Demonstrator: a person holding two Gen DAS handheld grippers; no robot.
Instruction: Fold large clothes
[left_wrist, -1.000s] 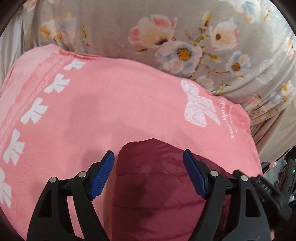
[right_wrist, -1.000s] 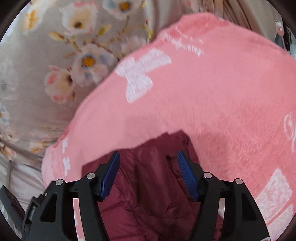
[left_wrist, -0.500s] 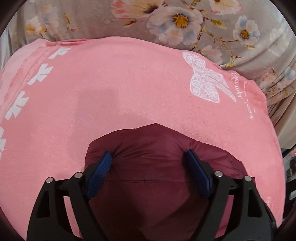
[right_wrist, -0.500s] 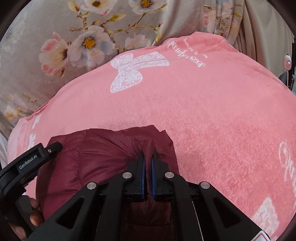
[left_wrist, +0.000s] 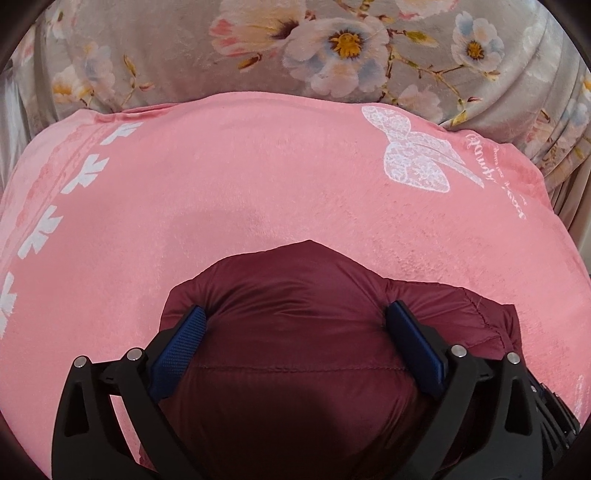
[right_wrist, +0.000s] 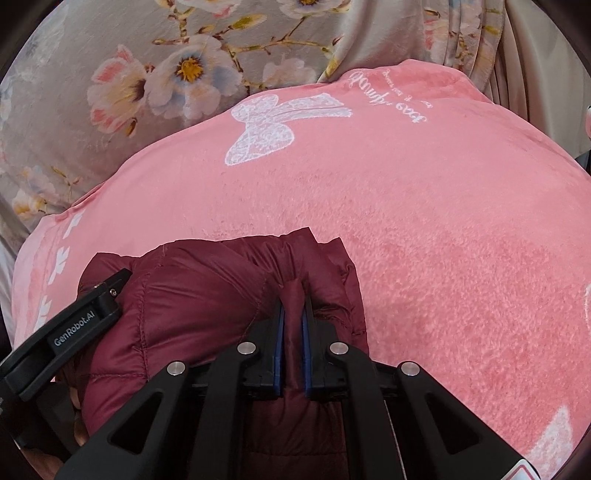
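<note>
Maroon jacket (left_wrist: 295, 332) pushed further up pink blanket (left_wrist: 258, 192), left claw (left_wrist: 295, 328) wide astride it; right claw (right_wrist: 293, 314) pinching its fold, floral sheet (left_wrist: 184, 48) behind

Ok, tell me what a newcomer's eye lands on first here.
The maroon puffer jacket, bunched low in both views on the pink blanket. The right gripper pinches a ridge of it shut, while the left gripper straddles a puffed section, open. Beyond lies a grey floral bedspread.

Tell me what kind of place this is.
Probably a bedroom, with the work done on a bed: a soft pink blanket with a white bow print lies over a grey floral bedspread, and a maroon puffer jacket rests on top.
</note>
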